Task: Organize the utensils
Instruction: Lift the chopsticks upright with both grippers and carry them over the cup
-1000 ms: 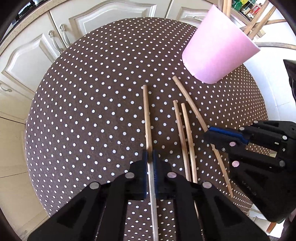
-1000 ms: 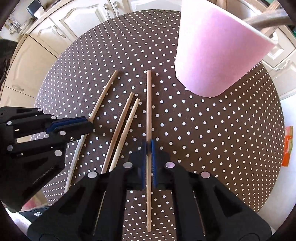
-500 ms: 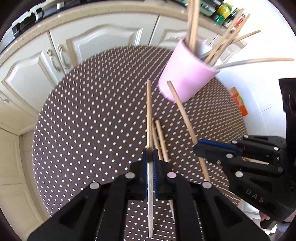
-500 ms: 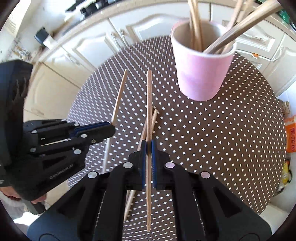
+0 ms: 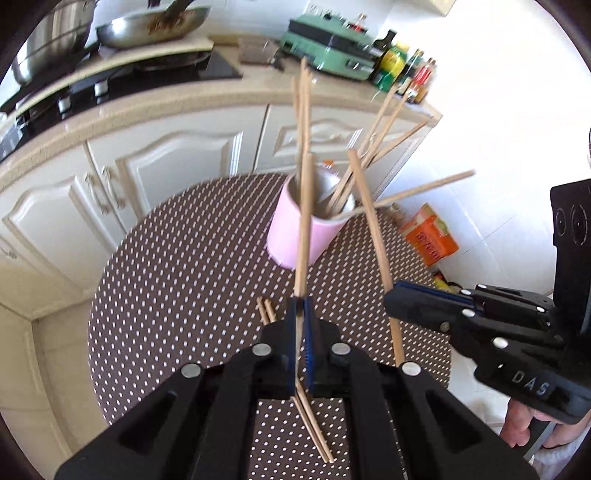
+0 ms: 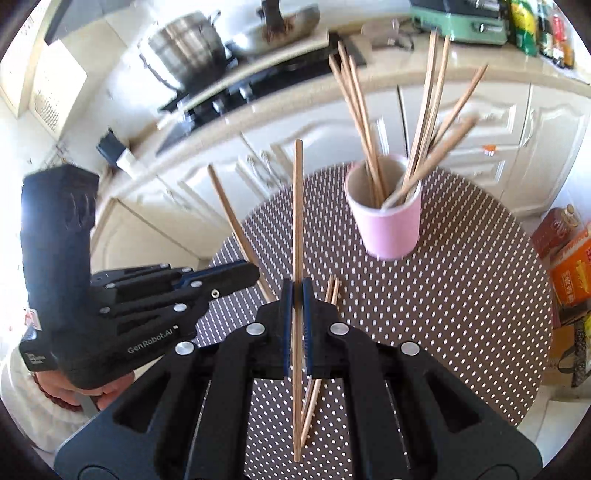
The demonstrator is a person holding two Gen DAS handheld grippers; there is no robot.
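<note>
At the bottom centre of the frame, the right gripper (image 6: 297,291) pinches 1 wooden chopstick (image 6: 297,236) that stands upright. At left, the left gripper (image 6: 236,275) grips a second, tilted chopstick (image 6: 231,218). 2 loose chopsticks (image 6: 330,291) lie on the brown polka-dot table (image 6: 461,295). At upper right, a pink cup (image 6: 388,225) holds several more sticks.

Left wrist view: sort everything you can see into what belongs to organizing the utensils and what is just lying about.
Belongs to the job:
left gripper with its chopstick
right gripper with its chopstick
pink cup holding chopsticks
two loose chopsticks on the dotted table

Just lying about:
pan
green appliance
sauce bottles
orange box
</note>
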